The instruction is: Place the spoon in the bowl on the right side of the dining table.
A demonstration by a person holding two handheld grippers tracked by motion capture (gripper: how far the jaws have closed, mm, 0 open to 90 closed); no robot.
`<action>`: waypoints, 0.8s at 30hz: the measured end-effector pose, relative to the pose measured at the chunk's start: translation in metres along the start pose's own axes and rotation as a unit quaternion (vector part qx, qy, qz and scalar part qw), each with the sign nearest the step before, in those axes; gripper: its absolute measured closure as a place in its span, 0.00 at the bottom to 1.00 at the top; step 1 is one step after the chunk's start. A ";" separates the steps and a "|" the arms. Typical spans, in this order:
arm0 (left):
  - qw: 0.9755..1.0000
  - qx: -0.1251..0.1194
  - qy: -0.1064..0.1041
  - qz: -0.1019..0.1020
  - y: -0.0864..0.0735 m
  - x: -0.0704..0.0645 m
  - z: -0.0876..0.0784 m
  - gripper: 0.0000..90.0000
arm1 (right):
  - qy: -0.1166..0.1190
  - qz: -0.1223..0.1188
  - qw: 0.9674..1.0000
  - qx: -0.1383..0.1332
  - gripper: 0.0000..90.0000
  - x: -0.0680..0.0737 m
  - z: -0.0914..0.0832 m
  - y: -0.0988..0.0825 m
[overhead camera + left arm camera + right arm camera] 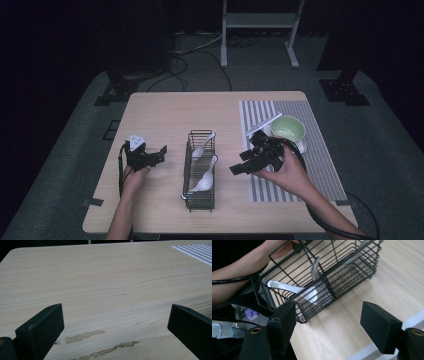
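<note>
I work at a pale wooden table (165,110) with rounded corners, its grain running across and a few scuffed, chipped patches (85,336) in the finish near my side. It stands on grey carpet (380,135) that spreads out on every side. Beyond the far edge the room falls into darkness; black drapes or walls close it off, too dim for me to tell which. A white metal frame (260,30) with two legs stands at the back, and dark cables (195,55) snake over the carpet near it. Black stand bases (117,90) sit at the left and right (345,90). Light falls from above onto the tabletop.
</note>
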State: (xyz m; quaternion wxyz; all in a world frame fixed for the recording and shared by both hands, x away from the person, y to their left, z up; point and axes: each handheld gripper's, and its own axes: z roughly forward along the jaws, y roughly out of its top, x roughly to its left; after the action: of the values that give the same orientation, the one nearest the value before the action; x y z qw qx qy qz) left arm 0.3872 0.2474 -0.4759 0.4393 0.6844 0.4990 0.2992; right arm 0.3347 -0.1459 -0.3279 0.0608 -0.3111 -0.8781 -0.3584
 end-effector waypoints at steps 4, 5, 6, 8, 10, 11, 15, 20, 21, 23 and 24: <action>1.000 -0.003 -0.001 0.000 0.000 0.000 0.000 0.00 | 0.001 -0.007 1.000 0.008 0.31 0.005 0.004 0.007; 1.000 -0.002 -0.001 -0.001 0.000 0.001 0.000 0.00 | 0.002 -0.009 1.000 0.011 0.31 0.006 0.004 0.009; 1.000 -0.002 0.000 -0.003 0.000 0.001 0.000 0.00 | 0.002 -0.012 1.000 0.011 0.31 0.007 0.005 0.010; 1.000 -0.001 -0.001 -0.004 0.000 0.001 0.000 0.00 | 0.004 -0.015 1.000 0.012 0.31 0.008 0.006 0.013; 1.000 -0.002 0.000 -0.003 0.000 0.001 0.000 0.00 | 0.007 -0.014 1.000 0.017 0.31 0.009 0.007 0.016; 1.000 -0.001 0.000 -0.002 0.000 0.001 0.000 0.00 | 0.010 -0.013 1.000 0.017 0.31 0.010 0.008 0.017; 1.000 -0.002 0.000 -0.003 0.000 0.001 0.000 0.00 | 0.016 -0.006 1.000 0.023 0.31 0.009 0.011 0.019; 1.000 -0.002 0.000 -0.002 0.000 0.001 0.000 0.00 | 0.022 0.000 0.999 0.028 0.31 0.008 0.014 0.021; 1.000 -0.001 0.000 -0.001 0.000 0.000 0.000 0.00 | 0.022 0.000 0.999 0.029 0.31 0.008 0.014 0.022; 1.000 -0.001 0.001 0.000 0.000 0.000 0.000 0.00 | 0.022 -0.001 0.999 0.032 0.31 0.009 0.015 0.024; 1.000 -0.002 0.001 -0.001 0.000 0.000 0.000 0.00 | 0.022 -0.003 0.999 0.032 0.31 0.010 0.016 0.025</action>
State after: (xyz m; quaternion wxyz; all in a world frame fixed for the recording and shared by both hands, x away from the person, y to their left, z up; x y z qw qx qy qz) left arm 0.3872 0.2475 -0.4760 0.4404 0.6831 0.4994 0.2999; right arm 0.3437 -0.1167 -0.3213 0.0889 -0.2986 -0.8885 -0.3368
